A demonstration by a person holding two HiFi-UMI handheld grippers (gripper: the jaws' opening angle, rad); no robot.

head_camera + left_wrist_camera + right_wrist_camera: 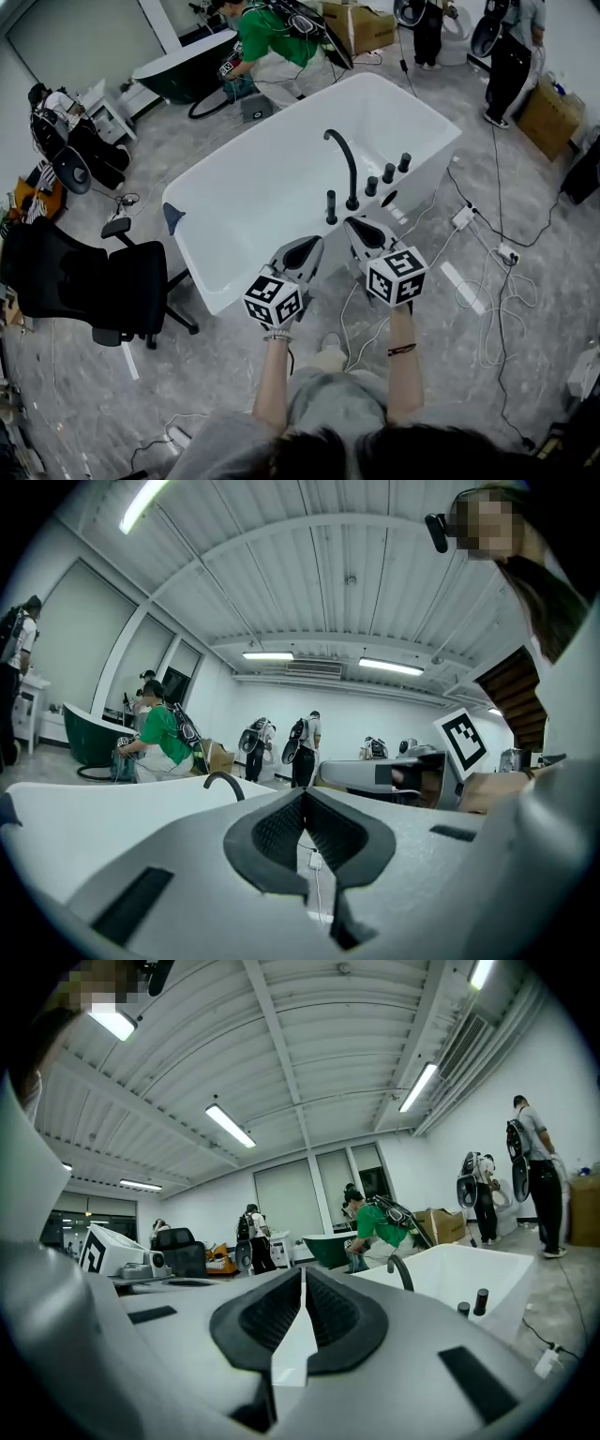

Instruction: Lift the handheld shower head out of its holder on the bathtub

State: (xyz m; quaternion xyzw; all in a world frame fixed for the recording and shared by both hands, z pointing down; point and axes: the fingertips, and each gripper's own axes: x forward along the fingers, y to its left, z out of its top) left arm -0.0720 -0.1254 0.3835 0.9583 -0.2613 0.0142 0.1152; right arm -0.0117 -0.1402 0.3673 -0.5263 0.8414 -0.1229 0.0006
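Note:
The white bathtub stands in front of me. On its near rim a slim black handheld shower head stands upright in its holder, beside the curved black spout. My left gripper hovers over the rim just left of it, jaws shut and empty. My right gripper is close to the shower head's right side, not touching it, also shut and empty. In the left gripper view the left gripper has its pads meeting, with the spout beyond. In the right gripper view the right gripper has its pads together, facing the spout.
Three black knobs line the rim right of the spout. A black office chair stands left of the tub. White cables and a power strip lie on the floor at right. A person in green crouches beyond the tub.

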